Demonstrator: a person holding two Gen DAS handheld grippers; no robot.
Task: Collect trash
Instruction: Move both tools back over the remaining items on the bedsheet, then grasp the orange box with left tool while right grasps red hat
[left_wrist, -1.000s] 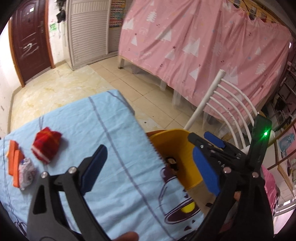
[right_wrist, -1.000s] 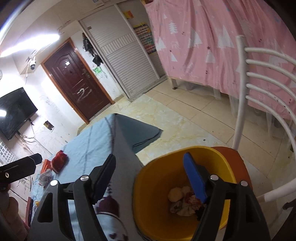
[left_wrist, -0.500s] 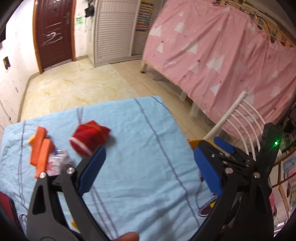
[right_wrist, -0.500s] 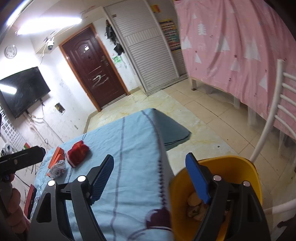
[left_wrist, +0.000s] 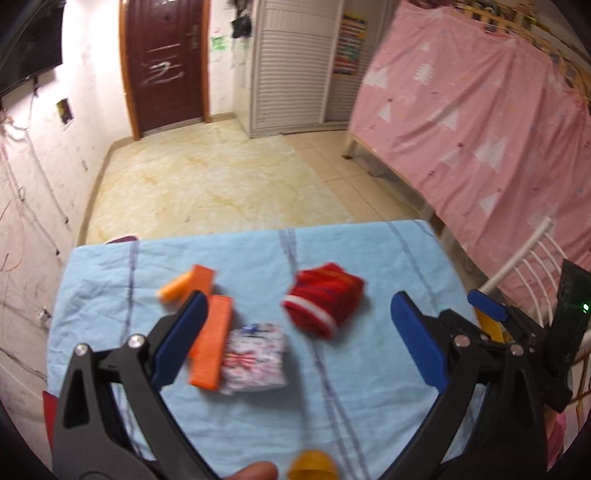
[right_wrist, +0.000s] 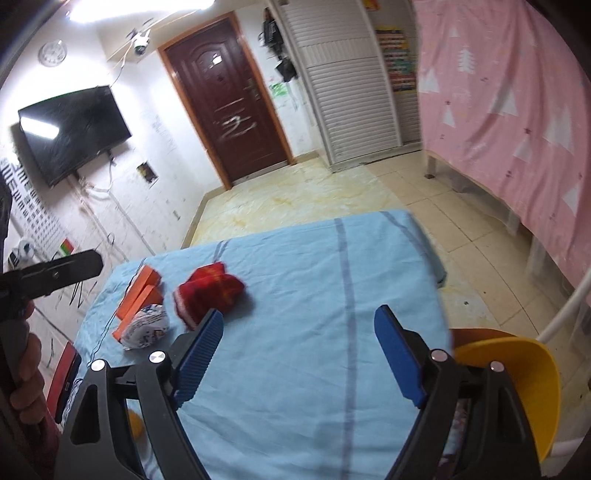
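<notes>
While both jaws opening, nothing between: left gripper (left_wrist: 295, 339) straddle white wrapper (left_wrist: 255, 363); right gripper (right_wrist: 299, 350) take red wad (right_wrist: 208, 291).

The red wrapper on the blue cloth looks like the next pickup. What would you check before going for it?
1. Left gripper empty, jaws opening: ok.
2. Right gripper empty, jaws opening: ok.
3. Red wrapper lies apart from the orange boxes and the white patterned packet: ok.
4. Nothing lies over the wrapper: ok.
5. Yellow bin beside the table, within view: ok.
6. Room left in the bin: cannot tell.
</notes>
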